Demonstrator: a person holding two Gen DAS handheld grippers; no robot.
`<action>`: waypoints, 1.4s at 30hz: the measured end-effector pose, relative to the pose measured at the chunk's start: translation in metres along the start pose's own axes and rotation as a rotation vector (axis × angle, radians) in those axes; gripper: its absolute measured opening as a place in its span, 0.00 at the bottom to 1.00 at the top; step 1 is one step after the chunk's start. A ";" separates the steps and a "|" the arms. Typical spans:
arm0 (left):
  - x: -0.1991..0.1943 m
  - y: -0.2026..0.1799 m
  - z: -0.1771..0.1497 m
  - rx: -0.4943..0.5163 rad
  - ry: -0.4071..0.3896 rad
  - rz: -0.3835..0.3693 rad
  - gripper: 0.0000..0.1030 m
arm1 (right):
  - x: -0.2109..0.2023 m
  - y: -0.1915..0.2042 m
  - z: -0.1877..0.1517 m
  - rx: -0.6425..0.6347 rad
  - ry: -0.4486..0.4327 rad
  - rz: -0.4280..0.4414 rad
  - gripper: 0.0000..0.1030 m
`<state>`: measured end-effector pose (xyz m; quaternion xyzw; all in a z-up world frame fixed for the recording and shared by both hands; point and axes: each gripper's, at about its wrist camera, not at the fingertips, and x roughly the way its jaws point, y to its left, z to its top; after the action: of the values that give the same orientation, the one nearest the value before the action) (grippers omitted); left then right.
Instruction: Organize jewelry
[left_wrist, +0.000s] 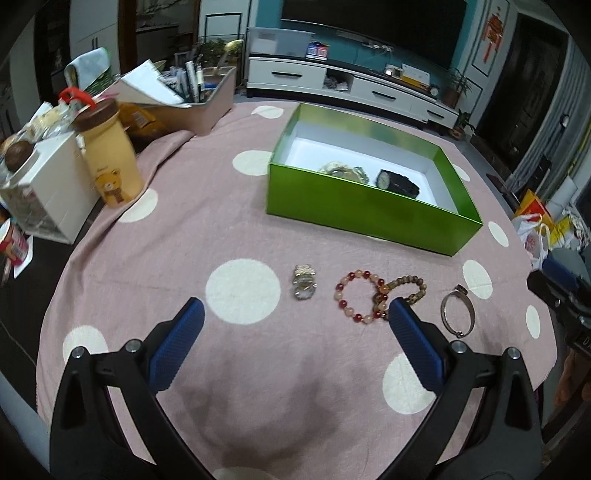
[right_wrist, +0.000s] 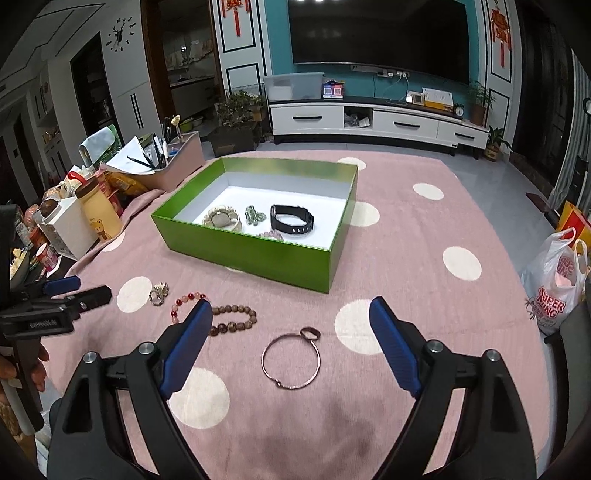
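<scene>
Pink polka-dot cloth (right_wrist: 406, 229) bears a green box (right_wrist: 258, 254); beyond, white cabinet (right_wrist: 376, 122); both tongs (left_wrist: 295, 314) (right_wrist: 286, 314) wide, empty.

You see a glossy green cardboard box (right_wrist: 258, 254), matt pink cloth (right_wrist: 406, 229), a thin metal bangle (right_wrist: 291, 360), polished glassy beads (left_wrist: 356, 295).

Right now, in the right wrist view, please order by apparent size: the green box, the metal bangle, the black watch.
1. green box
2. metal bangle, though it lies nearer the camera
3. black watch
</scene>
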<state>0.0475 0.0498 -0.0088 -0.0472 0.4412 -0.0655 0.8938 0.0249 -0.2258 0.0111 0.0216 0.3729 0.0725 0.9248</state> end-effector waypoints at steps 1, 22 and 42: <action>-0.001 0.004 -0.001 -0.014 0.001 0.003 0.98 | 0.001 -0.001 -0.003 0.003 0.007 0.001 0.84; 0.011 0.030 -0.037 -0.074 0.052 0.003 0.98 | 0.019 -0.005 -0.047 0.029 0.112 0.078 0.84; 0.046 0.008 -0.028 0.000 0.011 -0.068 0.75 | 0.044 0.005 -0.054 -0.022 0.154 0.108 0.84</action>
<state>0.0537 0.0494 -0.0628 -0.0619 0.4440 -0.0963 0.8887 0.0176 -0.2151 -0.0577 0.0259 0.4404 0.1278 0.8883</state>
